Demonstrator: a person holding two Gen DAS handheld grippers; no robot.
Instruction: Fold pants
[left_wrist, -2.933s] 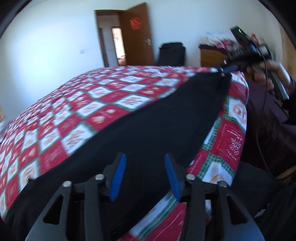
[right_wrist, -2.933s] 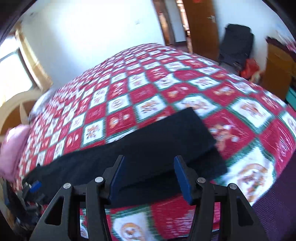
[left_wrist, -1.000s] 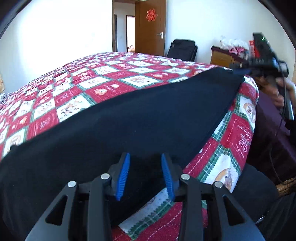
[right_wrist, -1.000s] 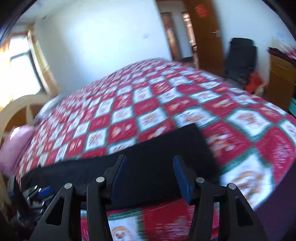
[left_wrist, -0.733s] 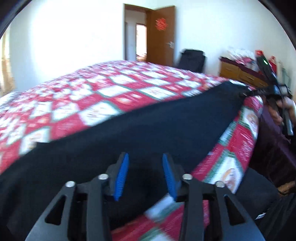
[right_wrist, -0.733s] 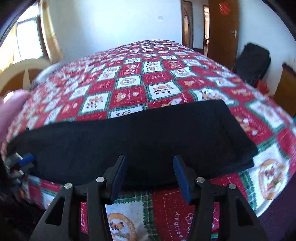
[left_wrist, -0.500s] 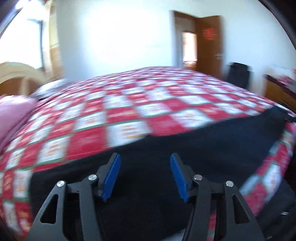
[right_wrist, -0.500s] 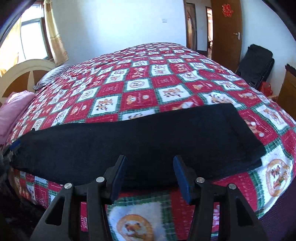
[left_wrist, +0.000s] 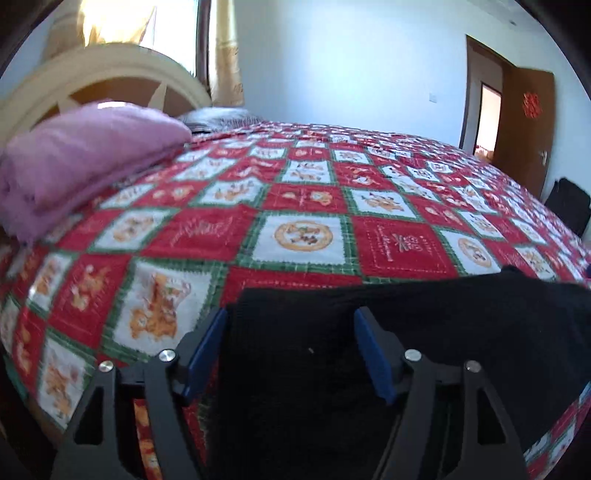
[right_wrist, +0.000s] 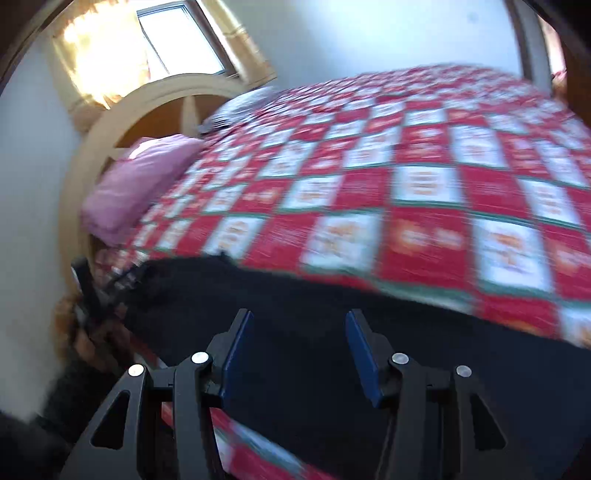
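Black pants (left_wrist: 424, 332) lie as a long folded strip along the near edge of a bed with a red, white and green patchwork quilt (left_wrist: 306, 236). My left gripper (left_wrist: 290, 349) is open and empty, with its blue pads just over the left end of the pants. My right gripper (right_wrist: 299, 354) is open and empty above the pants (right_wrist: 332, 332) in the blurred right wrist view. The left gripper also shows there, small at the pants' left end (right_wrist: 107, 288).
A folded pink blanket (left_wrist: 74, 162) lies near the cream headboard (left_wrist: 96, 77) at the left. A window with yellow curtains (right_wrist: 155, 48) is behind it. A brown door (left_wrist: 528, 129) and a dark chair (left_wrist: 569, 206) stand at the far right.
Both grippers have swung left along the bed towards the headboard end. The left gripper's jaws have opened wider and now sit at the pants' left end. The right view has become blurred.
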